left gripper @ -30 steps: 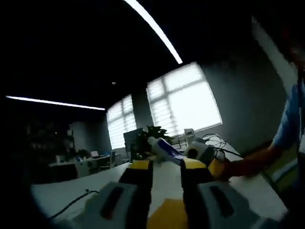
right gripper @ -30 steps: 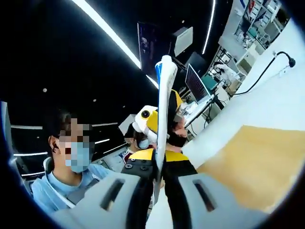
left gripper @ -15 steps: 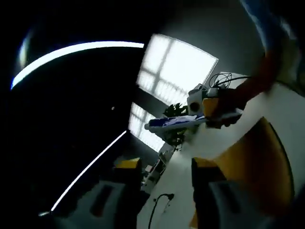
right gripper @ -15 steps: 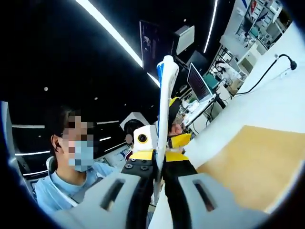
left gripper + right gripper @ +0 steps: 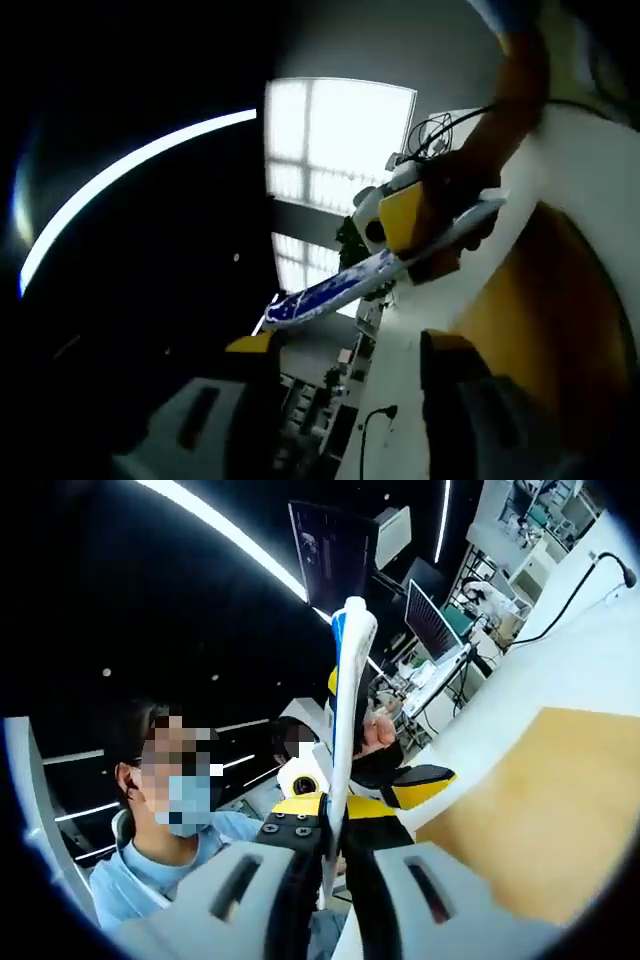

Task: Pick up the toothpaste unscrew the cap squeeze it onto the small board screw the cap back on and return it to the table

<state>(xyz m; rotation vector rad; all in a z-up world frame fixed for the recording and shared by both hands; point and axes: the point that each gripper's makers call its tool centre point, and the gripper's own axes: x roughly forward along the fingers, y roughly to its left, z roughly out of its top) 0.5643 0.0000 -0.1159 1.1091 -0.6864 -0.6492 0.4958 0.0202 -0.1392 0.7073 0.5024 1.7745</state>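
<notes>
Held toothpaste tube clamped upright in right gripper above small board – left gripper gaped empty nearby – cap grab prob. slips w/ tube flexing.

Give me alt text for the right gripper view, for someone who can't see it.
The right gripper is shut on a white and blue toothpaste tube, holding it upright. Behind the tube sits the yellow left gripper; a tan small board lies on the white table to the right, and a masked person sits at left.

toothpaste tube across left jaws' path
</notes>
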